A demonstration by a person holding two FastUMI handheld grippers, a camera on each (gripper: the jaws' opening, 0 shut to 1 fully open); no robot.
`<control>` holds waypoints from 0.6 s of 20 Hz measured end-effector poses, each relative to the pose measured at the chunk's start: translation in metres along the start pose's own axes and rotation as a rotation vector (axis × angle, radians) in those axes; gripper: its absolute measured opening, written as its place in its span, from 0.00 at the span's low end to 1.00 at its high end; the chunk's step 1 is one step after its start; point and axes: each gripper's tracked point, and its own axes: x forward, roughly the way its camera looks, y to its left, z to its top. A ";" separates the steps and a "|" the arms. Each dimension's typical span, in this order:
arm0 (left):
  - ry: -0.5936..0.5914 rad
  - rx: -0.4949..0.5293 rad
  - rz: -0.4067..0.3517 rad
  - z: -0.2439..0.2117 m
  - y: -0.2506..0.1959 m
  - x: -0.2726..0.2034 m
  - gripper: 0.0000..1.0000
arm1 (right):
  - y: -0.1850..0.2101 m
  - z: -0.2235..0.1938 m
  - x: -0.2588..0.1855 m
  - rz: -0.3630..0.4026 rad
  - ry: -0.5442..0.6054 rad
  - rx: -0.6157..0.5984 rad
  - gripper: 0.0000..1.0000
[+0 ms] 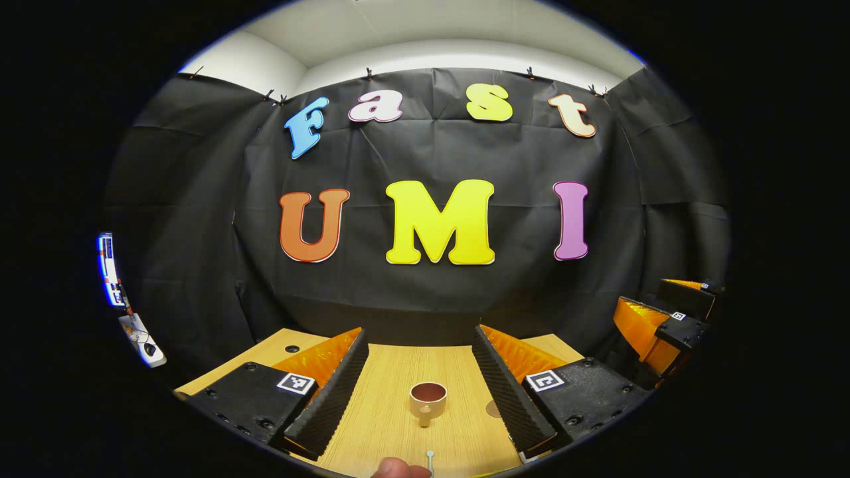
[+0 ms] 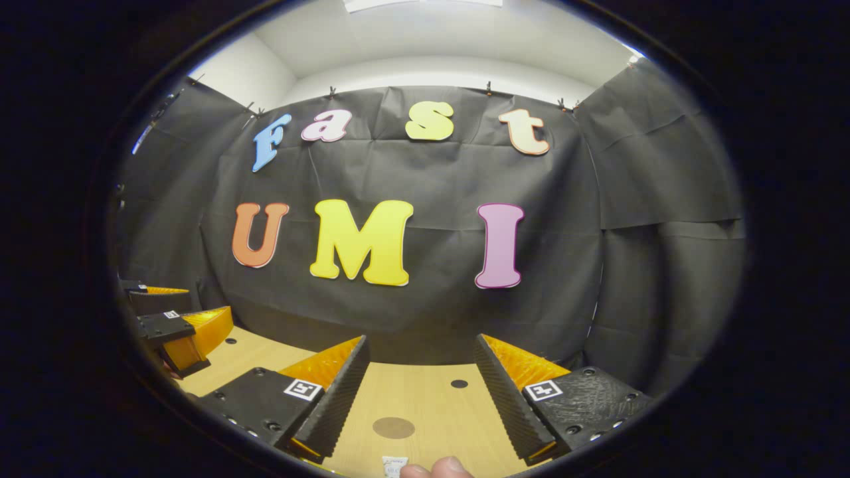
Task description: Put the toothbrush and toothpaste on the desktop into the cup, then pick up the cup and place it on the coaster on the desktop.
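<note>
In the left gripper view, a fingertip (image 1: pixel 398 469) pokes in at the bottom edge, cut off by the frame, and beside it stands the thin tip of what may be the toothbrush (image 1: pixel 430 461); too little shows to be sure. Just beyond, the cup (image 1: pixel 427 399) stands upright on the wooden desktop (image 1: pixel 385 411), its inside dark and seemingly empty. It sits between the spread fingers of the left gripper (image 1: pixel 420 392), touching neither. The coaster (image 1: pixel 493 409) peeks out at the right finger's inner edge, mostly hidden. The right gripper (image 1: pixel 667 318) hangs beyond the desktop's right edge.

In the right gripper view, fingertips (image 2: pixel 438 469) and a small white label (image 2: pixel 394 466), both cut off, lie at the bottom. The round coaster lies flat between its wide-apart fingers, bare.
</note>
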 end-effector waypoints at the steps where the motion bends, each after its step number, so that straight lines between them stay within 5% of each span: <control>1: -0.002 0.000 -0.004 0.000 -0.002 0.000 0.99 | 0.001 0.000 0.001 0.003 -0.001 0.003 0.95; 12: 0.005 0.007 0.002 -0.004 -0.001 -0.005 0.99 | 0.002 -0.003 -0.002 0.023 0.015 0.014 0.97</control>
